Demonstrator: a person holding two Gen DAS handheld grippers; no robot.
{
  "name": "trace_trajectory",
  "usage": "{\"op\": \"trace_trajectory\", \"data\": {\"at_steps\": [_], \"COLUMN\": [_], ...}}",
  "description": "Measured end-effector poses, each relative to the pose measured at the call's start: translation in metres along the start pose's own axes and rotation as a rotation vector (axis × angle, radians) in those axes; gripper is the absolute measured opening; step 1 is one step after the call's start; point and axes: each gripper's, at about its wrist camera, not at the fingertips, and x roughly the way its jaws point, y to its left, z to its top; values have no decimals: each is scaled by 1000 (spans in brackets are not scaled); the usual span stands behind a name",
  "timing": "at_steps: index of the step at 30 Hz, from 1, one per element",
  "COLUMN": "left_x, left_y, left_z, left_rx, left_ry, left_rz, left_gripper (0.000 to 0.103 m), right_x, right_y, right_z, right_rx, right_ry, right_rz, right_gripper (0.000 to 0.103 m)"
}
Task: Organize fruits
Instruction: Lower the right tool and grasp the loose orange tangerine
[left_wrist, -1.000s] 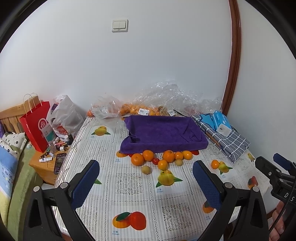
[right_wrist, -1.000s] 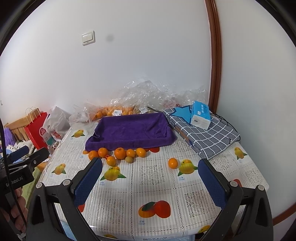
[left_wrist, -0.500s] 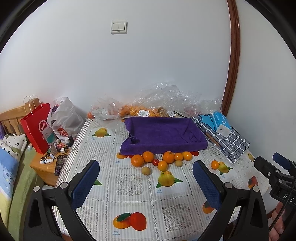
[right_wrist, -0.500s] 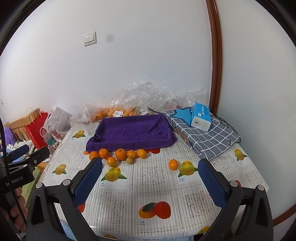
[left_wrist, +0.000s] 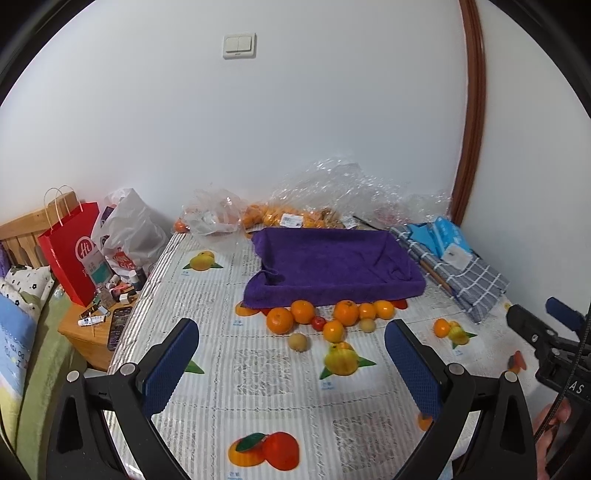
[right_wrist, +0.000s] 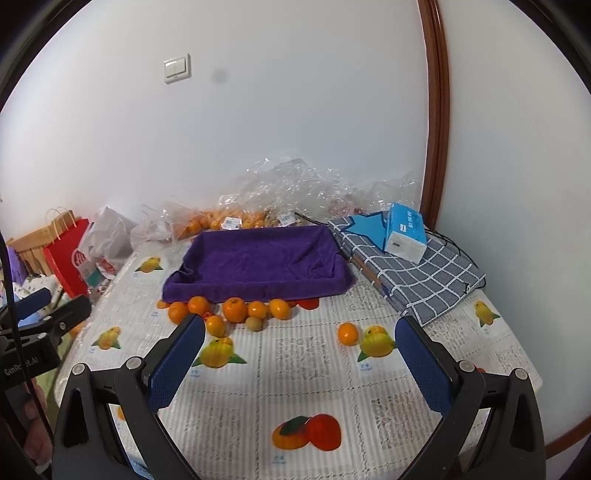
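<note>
Task looks barely begun, imo: the purple-towel tray (left_wrist: 332, 262) is empty w/ every loose fruit outside it. A cluster of oranges (left_wrist: 325, 315) w/ a small red fruit (left_wrist: 318, 323) and two brownish ones sits on the counter (left_wrist: 258, 373) just in front of the tray; one stray orange (right_wrist: 348, 333) lies well apart to the right. Left gripper (left_wrist: 291, 363) and right gripper (right_wrist: 300, 363) both hover w/ fingers spread wide, holding nothing, so approx. all the moving is left.
</note>
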Motion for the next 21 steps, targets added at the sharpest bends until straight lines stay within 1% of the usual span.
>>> {"op": "trace_trajectory", "data": {"at_steps": [2,4,6,9,12,14,16,17,21], "left_x": [10,23,38,67,100,117,131,138,160], "left_y": [3,7,13,20,31,36,42,44,48], "left_z": [0,0,-3,-8,-19,-26,-34,-39,-51], "left_rx": [1,-4,-11,-6,-15,-18,-22,-23,-37], "left_ry": [3,10,25,81,137,172,199,209,246], "left_rz": [13,13,24,29,34,34,16,9,-18], "left_gripper": [102,102,102,102,102,102,95,93,92], "right_x": [10,25,42,75,111,132,149,155,177], "right_y": [-2,-5,-11,-25,-41,-53,-63,-66,-69], "right_z": [1,-1,-5,-16,-33,-44,-54,-58,-64], "right_rx": [-4,0,10,26,61,103,142,151,155], "right_ry": [5,29,52,99,178,227,260,267,261], "right_rz": [-10,-10,-27,-46,-47,-54,-47,-38,-35], "right_gripper": [102,102,99,96,85,70,62,62,62]}}
